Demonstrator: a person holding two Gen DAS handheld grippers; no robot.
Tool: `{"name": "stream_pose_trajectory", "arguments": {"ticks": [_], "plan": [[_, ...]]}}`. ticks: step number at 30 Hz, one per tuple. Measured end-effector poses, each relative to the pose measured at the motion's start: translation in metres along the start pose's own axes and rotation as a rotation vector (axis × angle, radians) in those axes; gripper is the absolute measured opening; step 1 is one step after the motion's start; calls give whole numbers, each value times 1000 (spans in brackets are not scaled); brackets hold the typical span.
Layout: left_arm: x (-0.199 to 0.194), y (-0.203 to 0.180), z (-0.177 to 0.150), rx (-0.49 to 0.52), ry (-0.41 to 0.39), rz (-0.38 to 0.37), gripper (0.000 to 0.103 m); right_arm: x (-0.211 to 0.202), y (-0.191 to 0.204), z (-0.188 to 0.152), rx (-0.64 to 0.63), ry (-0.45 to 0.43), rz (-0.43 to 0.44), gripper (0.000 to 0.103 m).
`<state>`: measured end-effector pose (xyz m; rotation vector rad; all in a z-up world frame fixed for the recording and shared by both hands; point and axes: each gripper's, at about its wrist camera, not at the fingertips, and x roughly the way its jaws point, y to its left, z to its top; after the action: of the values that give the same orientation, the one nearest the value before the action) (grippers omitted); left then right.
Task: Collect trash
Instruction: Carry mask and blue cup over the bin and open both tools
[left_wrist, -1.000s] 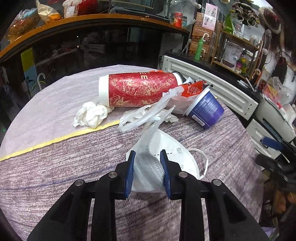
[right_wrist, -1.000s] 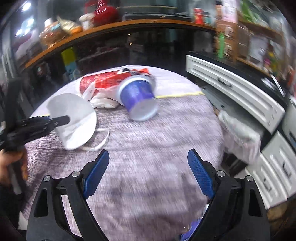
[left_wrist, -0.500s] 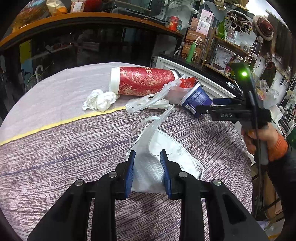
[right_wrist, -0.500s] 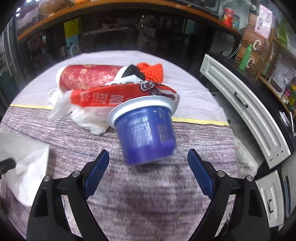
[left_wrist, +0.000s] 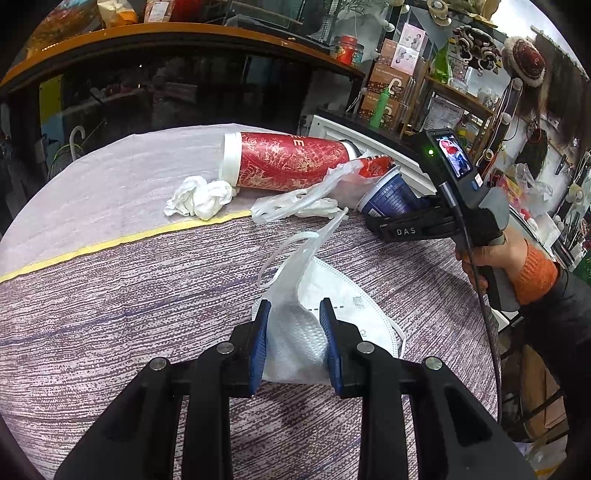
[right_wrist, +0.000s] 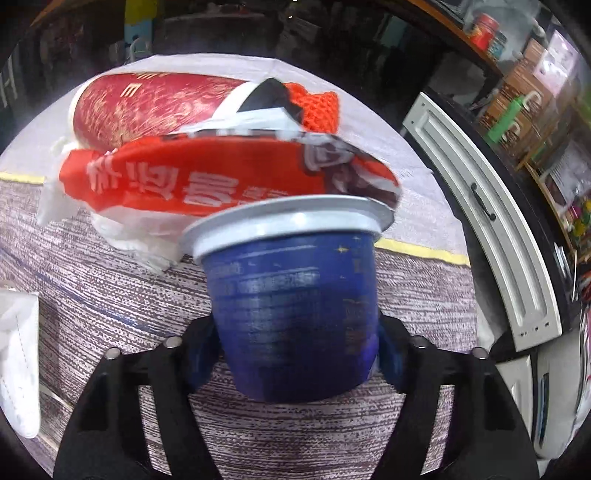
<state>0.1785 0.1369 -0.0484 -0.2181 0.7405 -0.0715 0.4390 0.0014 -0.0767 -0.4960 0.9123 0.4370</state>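
R gripper (right_wrist: 295, 365) fingers closing round blue cup (right_wrist: 295, 314); should squeeze mid-body, gently. L gripper (left_wrist: 295, 343) fingers narrow, pinching white bag (left_wrist: 295, 332).

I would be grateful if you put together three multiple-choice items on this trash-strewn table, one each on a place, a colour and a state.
1. Where does the crumpled tissue lie?
A. by the white rim of the red cup
B. inside the blue cup
C. under the face mask

2. What colour is the cup between the right claw fingers?
A. green
B. blue
C. yellow

3. What is the state of the left claw?
A. wide open over bare cloth
B. shut on the red cup
C. shut on the white plastic bag

Answers: 1 A, the tissue sits at the red cup's rim end; 2 B, the right wrist view shows a dark blue body with a pale rim; 3 C, both pads press the bag's bunched plastic.
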Motion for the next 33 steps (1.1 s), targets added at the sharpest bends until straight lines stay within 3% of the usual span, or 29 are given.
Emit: {"name": "stream_pose_trajectory", "arguments": {"ticks": [7, 17, 26, 33], "plan": [[-8, -5, 0, 7, -19, 0, 27, -23, -5, -29, 55, -46, 36, 68], [-20, -34, -8, 41, -34, -33, 27, -81, -7, -106, 128, -135, 90, 68], [-31, -72, -18, 79, -52, -113, 27, -154, -20, -190, 242, -353, 99, 68], [-25, -107, -24, 122, -31, -197, 27, -183, -35, -244, 290, -430, 90, 68]]}}
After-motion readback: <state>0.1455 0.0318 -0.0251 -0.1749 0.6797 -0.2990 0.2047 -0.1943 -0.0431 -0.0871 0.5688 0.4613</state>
